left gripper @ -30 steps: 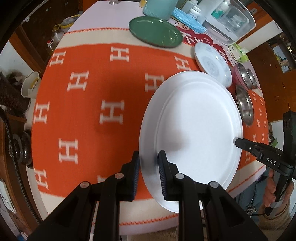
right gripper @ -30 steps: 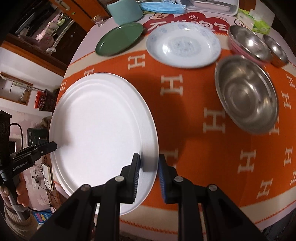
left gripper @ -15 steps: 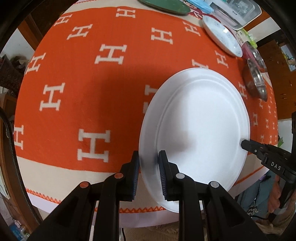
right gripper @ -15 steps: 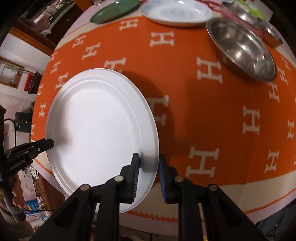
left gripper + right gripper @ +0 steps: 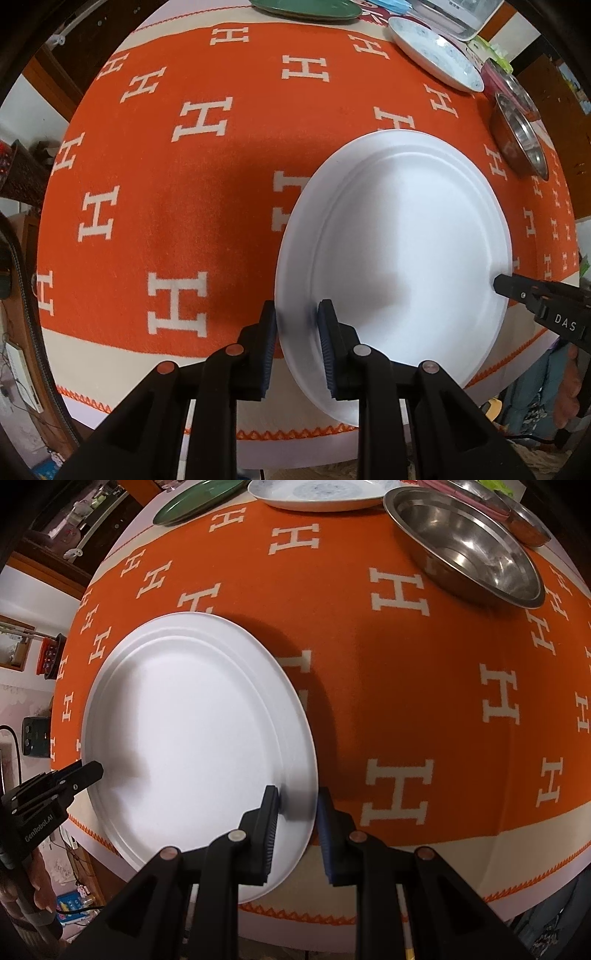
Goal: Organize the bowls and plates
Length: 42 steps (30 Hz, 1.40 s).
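Between my jaws: both grippers clench opposite rim edges of the white plate (image 5: 399, 251).
Left gripper (image 5: 297, 343): clamped on the rim at 9 o'clock.
Right gripper (image 5: 297, 823): clamped on the rim at 3 o'clock; neither hand is nearer.
Plate place: low over the near edge of the orange cloth (image 5: 207, 192); I cannot tell whether it touches.
Grip axis: runs 9 to 3.
Farther off: steel bowl (image 5: 465, 550) at 1 o'clock, patterned plate (image 5: 317, 491) and green plate (image 5: 195, 498) at 12, well apart.
Next move, my guess: set down level, then let go.
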Each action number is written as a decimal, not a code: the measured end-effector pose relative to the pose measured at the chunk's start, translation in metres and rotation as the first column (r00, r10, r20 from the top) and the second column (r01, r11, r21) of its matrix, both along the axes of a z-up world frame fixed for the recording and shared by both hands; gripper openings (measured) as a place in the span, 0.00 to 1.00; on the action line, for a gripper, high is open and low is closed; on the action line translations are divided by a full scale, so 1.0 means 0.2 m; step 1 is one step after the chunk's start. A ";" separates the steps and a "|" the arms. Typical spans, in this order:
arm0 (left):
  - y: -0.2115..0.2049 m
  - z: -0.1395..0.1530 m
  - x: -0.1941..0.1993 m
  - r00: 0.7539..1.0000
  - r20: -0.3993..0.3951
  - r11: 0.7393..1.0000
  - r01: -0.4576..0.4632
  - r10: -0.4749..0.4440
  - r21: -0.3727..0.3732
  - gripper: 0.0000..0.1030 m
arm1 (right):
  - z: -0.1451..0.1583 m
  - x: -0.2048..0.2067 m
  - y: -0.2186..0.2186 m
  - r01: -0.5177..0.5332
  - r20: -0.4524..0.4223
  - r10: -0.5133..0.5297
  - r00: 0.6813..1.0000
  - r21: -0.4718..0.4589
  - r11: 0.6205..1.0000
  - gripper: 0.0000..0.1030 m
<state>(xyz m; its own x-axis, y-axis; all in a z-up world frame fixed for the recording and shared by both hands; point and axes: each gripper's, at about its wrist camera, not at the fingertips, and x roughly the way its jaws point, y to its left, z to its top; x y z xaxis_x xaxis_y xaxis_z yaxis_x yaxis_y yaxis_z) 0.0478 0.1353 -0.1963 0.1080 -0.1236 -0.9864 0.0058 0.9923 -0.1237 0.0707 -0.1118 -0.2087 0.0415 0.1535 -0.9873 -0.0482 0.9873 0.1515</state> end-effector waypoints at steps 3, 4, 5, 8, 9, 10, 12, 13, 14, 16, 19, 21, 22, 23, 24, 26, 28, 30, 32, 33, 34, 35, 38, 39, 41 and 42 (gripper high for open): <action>0.02 0.00 0.00 1.000 -0.007 1.000 -0.001 0.001 0.003 0.20 | -0.01 0.00 0.03 -0.001 -0.005 0.001 1.000 -0.005 1.000 0.20; 0.03 0.00 0.00 1.000 -0.008 1.000 0.001 -0.001 0.004 0.20 | -0.01 0.00 0.04 -0.002 -0.005 0.002 1.000 -0.005 1.000 0.20; 0.02 -0.01 0.00 1.000 -0.009 1.000 0.001 -0.001 0.004 0.20 | -0.01 0.00 0.04 0.000 -0.007 0.000 1.000 -0.004 1.000 0.20; 0.00 -0.01 0.01 1.000 -0.010 1.000 0.009 -0.008 0.013 0.21 | -0.02 0.02 0.04 0.003 -0.013 -0.003 1.000 -0.007 1.000 0.21; -0.01 -0.02 0.01 1.000 -0.010 1.000 0.011 -0.011 0.016 0.21 | -0.02 0.02 0.05 0.000 -0.014 0.000 1.000 -0.013 1.000 0.22; -0.02 -0.02 0.02 1.000 -0.011 1.000 0.012 -0.012 0.018 0.21 | -0.02 0.02 0.06 -0.002 -0.015 0.001 1.000 -0.019 1.000 0.22; -0.03 -0.03 0.02 1.000 -0.011 1.000 0.011 -0.010 0.019 0.23 | -0.02 0.02 0.08 -0.006 -0.015 0.006 1.000 -0.032 0.999 0.23; -0.03 -0.03 0.02 1.000 -0.013 1.000 0.008 -0.008 0.017 0.25 | -0.02 0.02 0.09 -0.010 -0.016 0.010 1.000 -0.035 0.999 0.24; -0.03 -0.03 0.02 1.000 -0.015 1.000 0.005 -0.005 0.009 0.29 | -0.02 0.02 0.10 -0.012 -0.016 0.012 1.000 -0.034 0.999 0.25; -0.02 -0.03 0.02 1.000 -0.013 1.000 -0.007 0.007 -0.011 0.41 | -0.02 0.02 0.10 -0.010 -0.021 0.010 1.000 -0.022 1.000 0.30; -0.01 -0.01 0.01 1.000 0.007 1.000 -0.013 0.013 0.002 0.60 | -0.02 0.01 0.11 -0.004 -0.024 0.003 1.000 -0.009 1.000 0.38; -0.01 0.00 0.01 1.000 0.017 1.000 -0.008 0.008 0.015 0.60 | -0.01 0.00 0.12 0.000 -0.017 -0.001 1.000 -0.018 1.000 0.40; -0.01 0.01 0.01 1.000 0.018 1.000 -0.007 0.007 0.019 0.60 | -0.01 0.00 0.12 0.001 -0.014 -0.002 1.000 -0.020 1.000 0.41; -0.01 0.01 0.01 1.000 0.020 1.000 -0.008 0.008 0.020 0.60 | 0.00 0.00 0.12 0.003 -0.011 -0.003 1.000 -0.022 1.000 0.41; -0.01 0.01 0.02 1.000 0.021 1.000 -0.011 0.010 0.019 0.61 | 0.00 0.00 0.12 0.006 -0.009 -0.006 1.000 -0.024 1.000 0.41; 0.00 0.03 0.02 1.000 0.024 1.000 -0.016 0.016 0.016 0.62 | 0.01 -0.01 0.11 0.010 -0.006 -0.010 1.000 -0.025 1.000 0.41; 0.01 0.04 0.02 0.999 0.028 1.000 -0.019 0.019 0.015 0.63 | 0.03 0.00 0.09 0.015 -0.003 -0.015 1.000 -0.028 1.000 0.41; 0.01 0.05 0.01 0.999 0.033 1.000 -0.018 0.017 0.017 0.63 | 0.05 -0.01 0.08 0.018 0.000 -0.018 1.000 -0.030 0.999 0.41; 0.01 0.06 0.01 0.999 0.039 1.000 -0.017 0.016 0.019 0.64 | 0.06 -0.01 0.08 0.023 0.001 -0.023 1.000 -0.032 0.999 0.41; 0.01 0.07 0.01 0.999 0.041 1.000 -0.016 0.015 0.021 0.64 | 0.07 -0.02 0.07 0.027 0.004 -0.026 1.000 -0.031 0.999 0.41; 0.01 0.08 0.00 0.999 0.043 1.000 -0.015 0.014 0.022 0.64 | 0.07 -0.02 0.07 0.030 0.007 -0.030 1.000 -0.032 0.999 0.41; 0.01 0.08 0.00 0.999 0.046 1.000 -0.015 0.014 0.023 0.64 | 0.07 -0.01 0.06 0.032 0.010 -0.032 0.999 -0.031 0.999 0.41; 0.01 0.10 0.00 0.999 0.054 1.000 -0.009 0.007 0.023 0.64 | 0.09 -0.03 0.04 0.035 0.022 -0.034 0.999 -0.036 0.999 0.41; 0.01 0.11 -0.01 0.998 0.059 1.000 -0.007 0.006 0.022 0.64 | 0.10 -0.03 0.04 0.033 0.024 -0.032 0.999 -0.041 0.999 0.41; 0.01 0.13 -0.02 0.998 0.067 1.000 -0.005 0.004 0.022 0.64 | 0.12 -0.07 0.04 0.029 0.025 -0.028 0.999 -0.049 0.998 0.41; 0.01 0.14 -0.02 0.997 0.071 1.000 -0.002 0.001 0.021 0.64 | 0.13 -0.07 0.04 0.028 0.025 -0.027 0.999 -0.051 0.998 0.41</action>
